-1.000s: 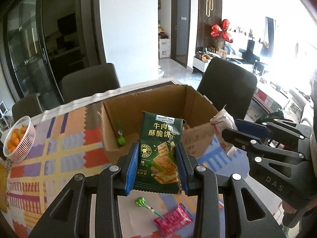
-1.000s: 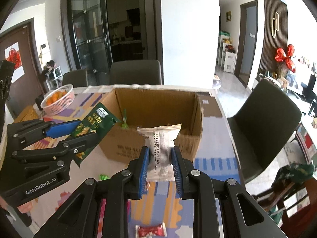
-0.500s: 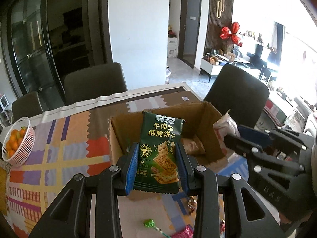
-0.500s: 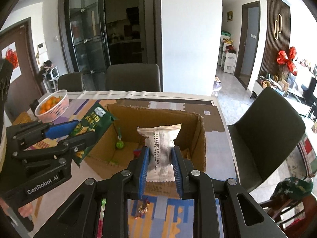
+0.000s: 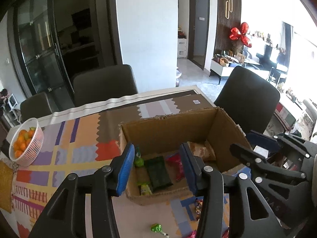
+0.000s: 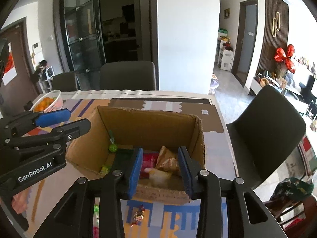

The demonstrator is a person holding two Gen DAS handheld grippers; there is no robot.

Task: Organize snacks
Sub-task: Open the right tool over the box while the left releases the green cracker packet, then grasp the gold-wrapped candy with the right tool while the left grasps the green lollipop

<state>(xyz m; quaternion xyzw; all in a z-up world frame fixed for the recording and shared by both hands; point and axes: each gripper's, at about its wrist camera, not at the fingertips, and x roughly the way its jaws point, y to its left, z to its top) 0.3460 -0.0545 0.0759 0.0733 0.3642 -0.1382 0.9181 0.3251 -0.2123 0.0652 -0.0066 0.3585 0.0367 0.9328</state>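
Snack packets lie in the cardboard box [image 5: 227, 130] on the patterned table [image 5: 83, 142]: the green cracker packet [image 5: 158, 171] flat on the floor of it, the white packet [image 6: 159, 177] by the near wall beside a brown one [image 6: 167, 159]. Loose sweets remain outside, among them a wrapped candy [image 6: 139, 215] and a green lollipop [image 5: 156, 228]; a careless pull-back could, by my reckoning, clip the box's near wall and shift it onto them. Both the left gripper [image 5: 156, 168] and the right gripper [image 6: 160, 167] have just been opening; their jaws stand parted over the box, empty and touching nothing.
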